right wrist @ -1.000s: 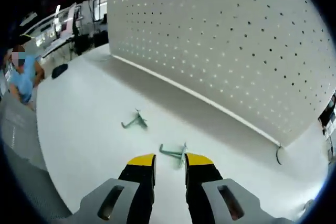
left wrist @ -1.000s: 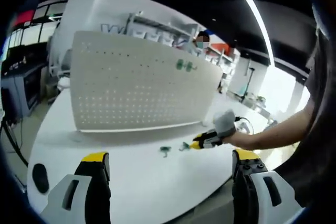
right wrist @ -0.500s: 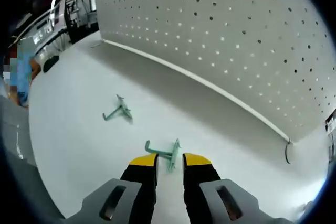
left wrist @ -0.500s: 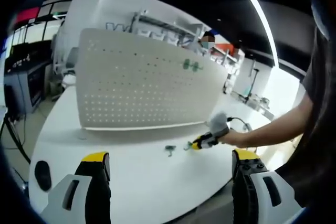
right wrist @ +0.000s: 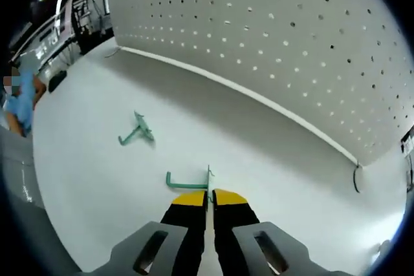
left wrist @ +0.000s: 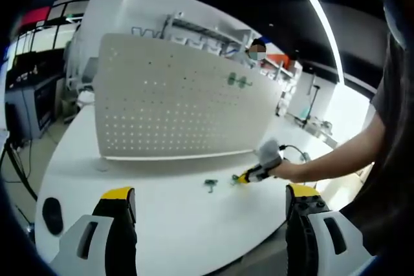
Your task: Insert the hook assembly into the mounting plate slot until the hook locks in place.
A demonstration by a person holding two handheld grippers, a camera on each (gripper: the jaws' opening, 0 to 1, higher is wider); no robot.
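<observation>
A white pegboard (left wrist: 174, 111) (right wrist: 278, 43) stands upright on the white table (left wrist: 162, 218). Two green hooks (left wrist: 238, 81) hang on it near its upper right. A loose green hook (right wrist: 134, 132) (left wrist: 211, 184) lies flat on the table. My right gripper (right wrist: 210, 197) (left wrist: 247, 176) is shut on the base plate of a second green hook (right wrist: 184, 182), whose arm points left just above the table. My left gripper (left wrist: 207, 205) is held back from the table, jaws wide apart and nothing between them.
A person's arm (left wrist: 336, 156) reaches in from the right of the left gripper view. A dark oval object (left wrist: 50, 214) lies near the table's left edge. A cable (right wrist: 354, 179) hangs at the pegboard's right end. Another person (right wrist: 16, 98) sits beyond the table.
My right gripper's jaws have shut on the nearer green hook's plate, which stood between them half a second ago. The left gripper has stayed where it was.
</observation>
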